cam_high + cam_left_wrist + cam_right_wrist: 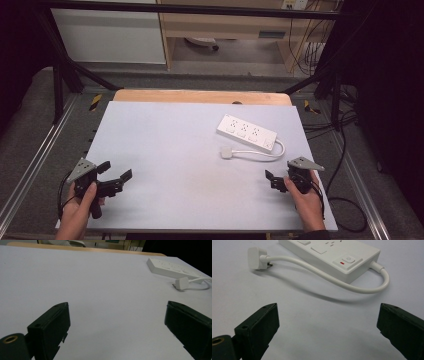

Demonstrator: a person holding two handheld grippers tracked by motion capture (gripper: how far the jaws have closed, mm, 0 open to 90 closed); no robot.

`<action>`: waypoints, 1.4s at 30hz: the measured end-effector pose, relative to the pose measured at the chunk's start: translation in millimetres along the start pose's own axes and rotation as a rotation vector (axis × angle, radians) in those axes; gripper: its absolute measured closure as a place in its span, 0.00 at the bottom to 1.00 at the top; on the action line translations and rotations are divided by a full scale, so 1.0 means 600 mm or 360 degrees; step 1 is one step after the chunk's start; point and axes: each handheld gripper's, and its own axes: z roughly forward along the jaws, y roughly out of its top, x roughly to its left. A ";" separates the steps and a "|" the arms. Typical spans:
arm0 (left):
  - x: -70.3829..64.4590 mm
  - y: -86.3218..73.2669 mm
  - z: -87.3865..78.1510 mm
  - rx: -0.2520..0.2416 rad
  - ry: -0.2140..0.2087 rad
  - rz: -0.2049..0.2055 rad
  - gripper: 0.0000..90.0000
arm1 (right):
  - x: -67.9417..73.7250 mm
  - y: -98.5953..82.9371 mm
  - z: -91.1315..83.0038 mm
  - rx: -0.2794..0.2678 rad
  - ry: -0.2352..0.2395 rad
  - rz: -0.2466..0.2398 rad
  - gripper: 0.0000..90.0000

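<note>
White power strip lying flat on the grey table, its plug beside it, left gripper and right gripper near the front edge — both spread wide, holding nothing.

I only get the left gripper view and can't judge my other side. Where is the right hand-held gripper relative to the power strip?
Observer: In the high view, the right hand-held gripper is near the front right of the table, on the person's side of the power strip and apart from it.
Operator: Is it open?
Observer: Yes. The right gripper view shows its jaws wide apart with nothing between them.
Operator: Any switch on the strip?
Observer: Yes, a switch button with a red mark, at the end where the cable leaves.
</note>
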 end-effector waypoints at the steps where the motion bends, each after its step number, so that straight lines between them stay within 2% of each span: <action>1: 0.000 0.000 0.000 0.0002 -0.0001 0.0002 0.07 | -0.002 -0.001 0.002 0.0001 0.0008 0.0010 0.05; 5: -0.002 0.000 0.003 0.0017 -0.0006 0.0022 0.07 | -0.003 -0.001 0.003 -0.0001 0.0026 0.0014 0.06; 13: -0.002 -0.001 0.004 0.0035 -0.0007 0.0017 0.07 | -0.002 0.002 -0.002 -0.0003 0.0061 0.0026 0.06; 22: -0.001 -0.004 -0.005 0.0038 -0.0001 0.0026 0.07 | 0.005 0.012 -0.010 -0.0010 0.0097 -0.0012 0.06; 33: 0.008 -0.005 -0.009 0.0033 0.0005 0.0002 0.07 | -0.004 0.016 -0.012 0.0046 0.0080 -0.0009 0.05; 42: 0.008 -0.004 -0.011 0.0026 -0.0001 0.0007 0.07 | -0.001 0.024 -0.025 -0.0029 0.0062 0.0022 0.04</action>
